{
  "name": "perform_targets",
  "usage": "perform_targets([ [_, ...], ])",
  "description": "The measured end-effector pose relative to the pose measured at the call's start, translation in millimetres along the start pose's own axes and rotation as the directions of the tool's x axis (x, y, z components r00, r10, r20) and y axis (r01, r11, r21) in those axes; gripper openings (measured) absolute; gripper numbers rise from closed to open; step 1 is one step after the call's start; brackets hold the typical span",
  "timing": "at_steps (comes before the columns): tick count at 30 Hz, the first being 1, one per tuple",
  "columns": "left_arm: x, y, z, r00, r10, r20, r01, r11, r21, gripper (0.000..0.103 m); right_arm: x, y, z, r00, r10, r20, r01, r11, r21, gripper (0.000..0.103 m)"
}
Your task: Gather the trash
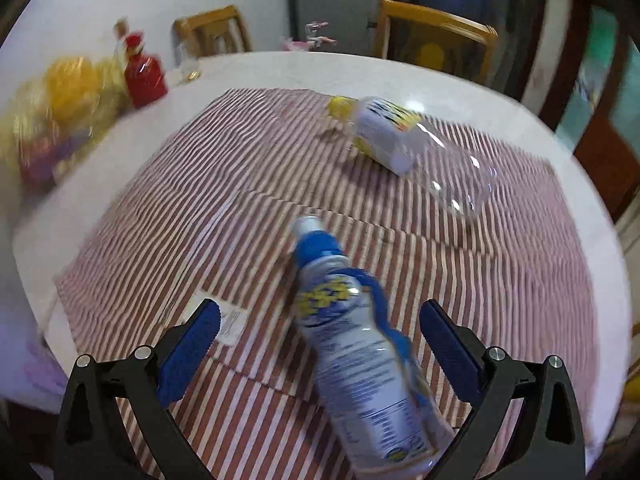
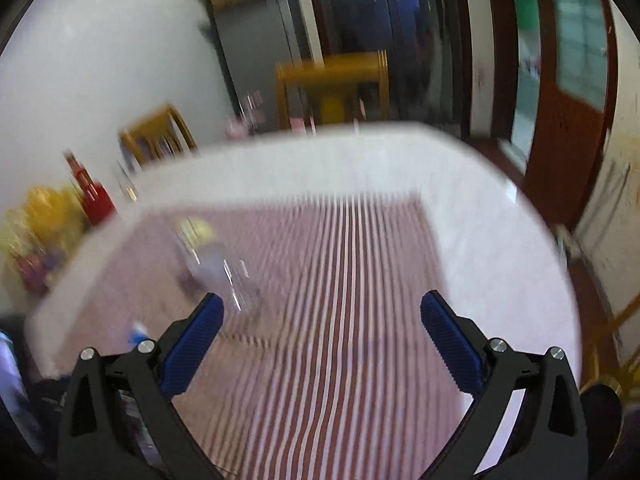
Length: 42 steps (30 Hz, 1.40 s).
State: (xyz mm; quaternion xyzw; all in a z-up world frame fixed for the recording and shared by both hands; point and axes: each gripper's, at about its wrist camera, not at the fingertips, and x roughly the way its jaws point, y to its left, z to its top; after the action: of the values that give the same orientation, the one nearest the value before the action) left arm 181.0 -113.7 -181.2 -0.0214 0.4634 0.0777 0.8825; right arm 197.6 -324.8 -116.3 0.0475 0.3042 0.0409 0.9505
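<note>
A blue-capped plastic bottle [image 1: 356, 344] with a torn blue label lies on the red-and-white striped cloth [image 1: 200, 208], its body between the wide-apart fingers of my left gripper [image 1: 320, 320], which is open; neither pad touches it. Farther off lies a clear empty bottle with a yellow cap [image 1: 404, 144]. In the blurred right wrist view my right gripper [image 2: 322, 316] is open over the striped cloth [image 2: 360, 280] and holds nothing. The yellow-capped bottle [image 2: 216, 264] shows just beyond its left finger, and the blue cap [image 2: 138, 334] peeks out at the left.
A red bottle [image 1: 142, 76], a small glass [image 1: 188, 66] and a yellow wrapped bundle [image 1: 60, 112] stand at the table's far left. Wooden chairs [image 1: 432, 40] stand behind the white table [image 1: 280, 68]. A doorway and a wooden door [image 2: 568, 120] lie to the right.
</note>
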Motion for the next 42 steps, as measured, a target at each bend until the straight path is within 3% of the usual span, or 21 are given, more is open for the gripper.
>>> perform_targets([
  [3,8.6,-8.4,-4.5,0.999,0.035,-0.028,-0.035,0.999,-0.008,0.097,-27.7,13.0,22.7,0.996,-0.020,0.082,0.028,0.995,-0.095,0.099],
  [11,33.0,-16.2,-9.4,0.992,0.058,-0.113,-0.062,0.997,-0.040,0.096,-52.7,41.4,44.5,0.991,0.043,0.128,-0.015,0.977,-0.212,0.099],
  [13,39.9,-13.0,-9.7,0.989,0.036,-0.143,-0.046,0.997,-0.065,0.085,-55.5,45.7,45.2,0.990,0.066,0.124,-0.037,0.974,-0.225,0.099],
  [15,37.9,-11.6,-6.9,0.991,0.004,-0.133,-0.013,0.997,-0.072,0.065,-58.4,51.1,45.5,0.988,0.075,0.134,-0.040,0.968,-0.248,0.099],
  [20,37.6,-5.0,-7.1,0.991,-0.037,-0.131,0.027,0.997,-0.076,0.060,-44.3,57.9,49.4,0.989,0.099,0.111,-0.068,0.965,-0.255,0.099],
  [24,38.6,19.4,-2.5,0.985,-0.116,-0.131,0.103,0.990,-0.101,0.056,-0.5,68.5,56.3,0.985,0.172,-0.014,-0.171,0.956,-0.238,0.099],
  [28,37.2,47.3,2.3,0.986,-0.118,-0.114,0.102,0.985,-0.140,0.056,68.6,103.3,61.2,0.951,0.221,-0.217,-0.282,0.909,-0.308,0.099],
  [30,33.9,61.7,4.9,0.989,-0.112,-0.091,0.097,0.983,-0.156,0.056,109.2,132.5,57.9,0.910,0.239,-0.339,-0.357,0.868,-0.346,0.099],
  [32,31.0,73.7,7.8,0.992,-0.104,-0.070,0.090,0.981,-0.172,0.056,154.1,157.1,46.4,0.877,0.188,-0.443,-0.374,0.845,-0.381,0.098],
  [35,32.7,88.0,13.3,0.991,-0.118,-0.058,0.105,0.974,-0.200,0.056,204.4,175.1,21.8,0.851,0.049,-0.523,-0.329,0.825,-0.459,0.098],
  [38,38.3,99.9,14.6,0.989,-0.134,-0.059,0.118,0.967,-0.224,0.056,230.3,170.9,7.3,0.804,0.037,-0.594,-0.345,0.842,-0.414,0.097],
  [40,40.9,107.1,14.9,0.987,-0.148,-0.055,0.131,0.963,-0.236,0.056,238.4,165.6,4.0,0.791,0.028,-0.611,-0.332,0.858,-0.391,0.085],
  [41,42.5,110.5,15.8,0.985,-0.161,-0.056,0.143,0.959,-0.246,0.056,242.2,162.8,2.1,0.790,0.003,-0.613,-0.312,0.862,-0.399,0.071],
  [42,44.0,113.6,16.4,0.984,-0.167,-0.057,0.148,0.958,-0.246,0.056,243.6,161.2,1.5,0.789,0.001,-0.615,-0.309,0.865,-0.396,0.068],
])
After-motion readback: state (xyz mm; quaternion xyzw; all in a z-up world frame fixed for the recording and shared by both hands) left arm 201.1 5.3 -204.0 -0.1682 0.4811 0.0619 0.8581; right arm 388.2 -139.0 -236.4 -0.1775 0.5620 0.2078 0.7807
